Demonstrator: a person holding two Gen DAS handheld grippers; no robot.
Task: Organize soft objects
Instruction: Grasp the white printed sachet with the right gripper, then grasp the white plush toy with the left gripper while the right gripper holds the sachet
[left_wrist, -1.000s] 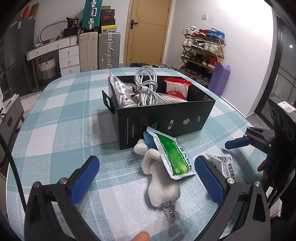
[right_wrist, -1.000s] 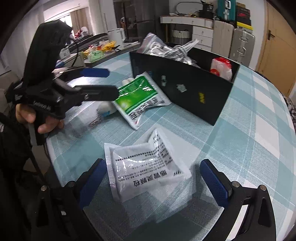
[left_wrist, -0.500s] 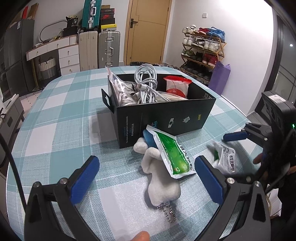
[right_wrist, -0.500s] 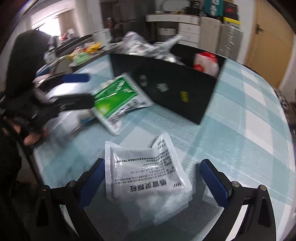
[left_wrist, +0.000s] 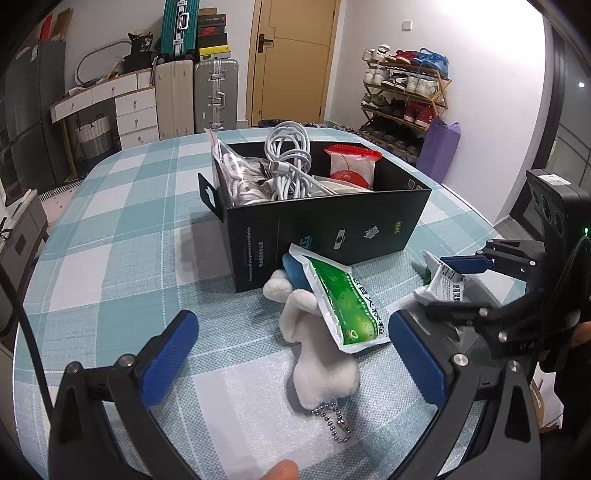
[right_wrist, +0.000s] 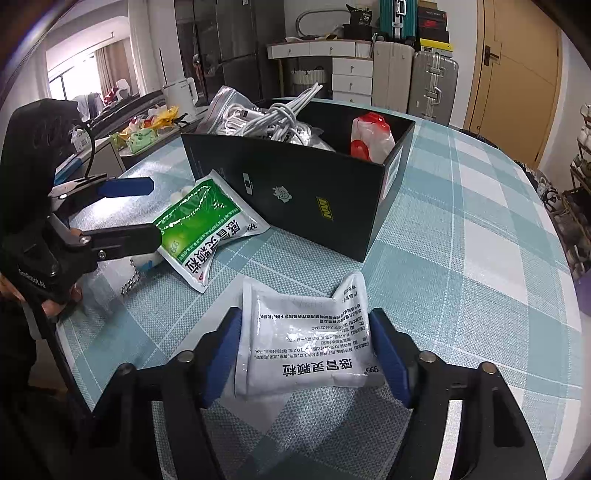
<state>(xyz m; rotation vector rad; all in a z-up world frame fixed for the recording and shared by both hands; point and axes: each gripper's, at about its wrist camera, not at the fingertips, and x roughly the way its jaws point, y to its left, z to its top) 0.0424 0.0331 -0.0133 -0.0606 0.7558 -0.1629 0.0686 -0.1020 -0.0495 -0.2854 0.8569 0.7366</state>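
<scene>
A: Left wrist view first. The left gripper (left_wrist: 293, 352) has its jaws wide apart with nothing between the pads. Ahead of them, roughly midway, lies the white plush toy (left_wrist: 319, 345) on the checked tablecloth (left_wrist: 110, 240), its bead chain (left_wrist: 334, 424) trailing back toward the camera.

B: And the green sachet (left_wrist: 341, 301)?

A: It rests across the toy, leaning toward the right-hand finger, its far corner against the black box (left_wrist: 325, 225). The box stands beyond the jaws, holding white cables (left_wrist: 286, 164), a clear bag (left_wrist: 231, 171) and a red-topped pouch (left_wrist: 352, 166). Further to the right of the jaws, the right gripper (left_wrist: 448, 282) has the white sachet (left_wrist: 441, 284) between its fingers.

B: What does the right wrist view add?

A: There the right gripper (right_wrist: 306, 352) is clamped on the white sachet (right_wrist: 304, 345), both blue pads pressing its side edges; the packet buckles upward between them. Whether it is off the cloth cannot be told. Ahead and to the left of the jaws lies the green sachet (right_wrist: 205, 227), with the left gripper (right_wrist: 142, 208) beside it, fingers apart. The black box (right_wrist: 295, 195) stands straight ahead, beyond the held packet.
</scene>
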